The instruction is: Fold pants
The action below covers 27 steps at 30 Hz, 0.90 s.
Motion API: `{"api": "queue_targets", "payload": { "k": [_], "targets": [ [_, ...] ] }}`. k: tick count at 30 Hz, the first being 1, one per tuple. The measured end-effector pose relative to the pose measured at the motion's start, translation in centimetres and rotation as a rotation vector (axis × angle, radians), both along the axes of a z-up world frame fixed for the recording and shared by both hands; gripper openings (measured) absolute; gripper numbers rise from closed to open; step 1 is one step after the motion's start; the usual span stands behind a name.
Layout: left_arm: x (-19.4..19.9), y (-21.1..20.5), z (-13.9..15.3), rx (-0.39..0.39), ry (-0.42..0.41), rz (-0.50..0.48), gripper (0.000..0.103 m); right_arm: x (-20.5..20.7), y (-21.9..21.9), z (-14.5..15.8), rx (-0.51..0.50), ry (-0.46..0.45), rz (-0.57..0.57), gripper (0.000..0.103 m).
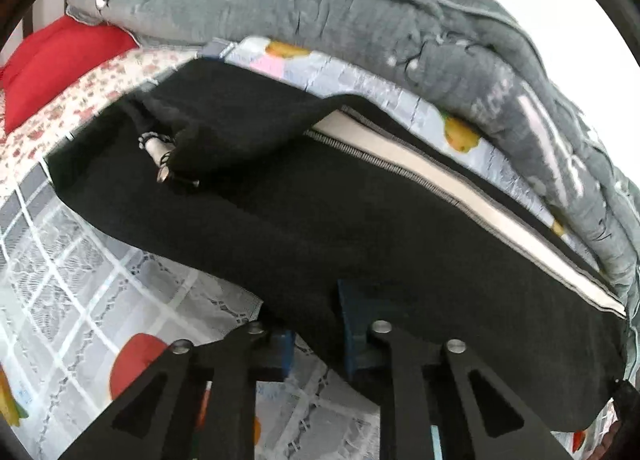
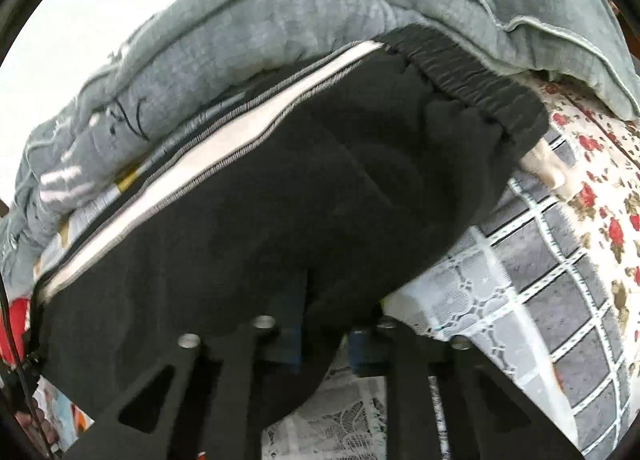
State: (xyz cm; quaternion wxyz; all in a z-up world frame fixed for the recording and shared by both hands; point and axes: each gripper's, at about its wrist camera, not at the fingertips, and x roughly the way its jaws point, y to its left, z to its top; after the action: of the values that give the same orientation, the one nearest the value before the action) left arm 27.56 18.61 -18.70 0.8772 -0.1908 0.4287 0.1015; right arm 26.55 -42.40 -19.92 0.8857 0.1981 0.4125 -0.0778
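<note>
Lying along the bed's patterned sheet (image 1: pixel 80 260), the black pants (image 1: pixel 320 227) press their white-striped far edge against a bunched grey quilt (image 1: pixel 360 11). Both the left gripper (image 1: pixel 316 336) and right gripper (image 2: pixel 324 336) pinch the near hem; open sheet remains nearside.

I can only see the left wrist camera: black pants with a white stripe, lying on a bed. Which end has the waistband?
Observer: The right wrist view shows the elastic waistband at the far right end of the pants, beside the floral sheet.
Operator: Is the other claw holding anything?
Observer: Yes, the right gripper is shut on the pants' near edge.
Operator: Anything sticking out?
Observer: A beige flap pokes out from under the waistband.
</note>
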Motion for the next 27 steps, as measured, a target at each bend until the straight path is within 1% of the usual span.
{"api": "queue_targets", "payload": {
  "k": [2, 4, 8, 12, 15, 18, 22, 24, 25, 26, 27],
  "targets": [
    [-0.5, -0.6, 1.1, 0.034, -0.008, -0.015, 0.014, -1.1, 0.0, 1.7, -0.008, -0.05, 0.016, 0.009],
    [-1.5, -1.0, 1.9, 0.039, -0.012, -0.018, 0.014, -2.3, 0.0, 3.1, -0.022, -0.083, 0.045, 0.009],
    [-4.3, -1.2, 3.1, 0.039, -0.014, -0.036, 0.014, -4.4, -1.0, 4.6, 0.037, -0.1, 0.048, 0.009],
    [-8.1, -1.7, 3.6, 0.043, -0.006, -0.053, 0.014, -8.7, -1.6, 5.6, 0.024, -0.106, 0.051, 0.008],
    [-11.5, -2.4, 3.5, 0.061, -0.001, -0.078, 0.014, -12.0, -2.5, 5.8, 0.022, -0.106, 0.053, 0.008],
    [-15.1, -2.9, 3.1, 0.027, 0.014, -0.11, 0.014, -15.8, -3.2, 6.1, 0.001, -0.101, 0.038, 0.008],
    [-18.3, -3.6, 2.6, -0.003, 0.009, -0.145, 0.015, -19.8, -5.0, 6.3, 0.008, -0.1, 0.01, 0.007],
    [-19.4, -4.1, 2.1, 0.01, 0.005, -0.158, 0.015, -21.0, -5.4, 5.8, -0.023, -0.078, 0.007, 0.008],
    [-19.7, -4.3, 1.9, 0.019, 0.011, -0.159, 0.017, -21.3, -5.4, 5.4, -0.038, -0.057, 0.008, 0.009],
    [-20.0, -4.2, 1.6, 0.021, 0.018, -0.158, 0.02, -21.5, -5.3, 4.8, -0.043, -0.038, 0.011, 0.012],
    [-20.5, -4.1, 1.2, 0.019, 0.032, -0.154, 0.021, -21.7, -5.0, 4.0, -0.061, -0.009, 0.014, 0.013]
  ]
}}
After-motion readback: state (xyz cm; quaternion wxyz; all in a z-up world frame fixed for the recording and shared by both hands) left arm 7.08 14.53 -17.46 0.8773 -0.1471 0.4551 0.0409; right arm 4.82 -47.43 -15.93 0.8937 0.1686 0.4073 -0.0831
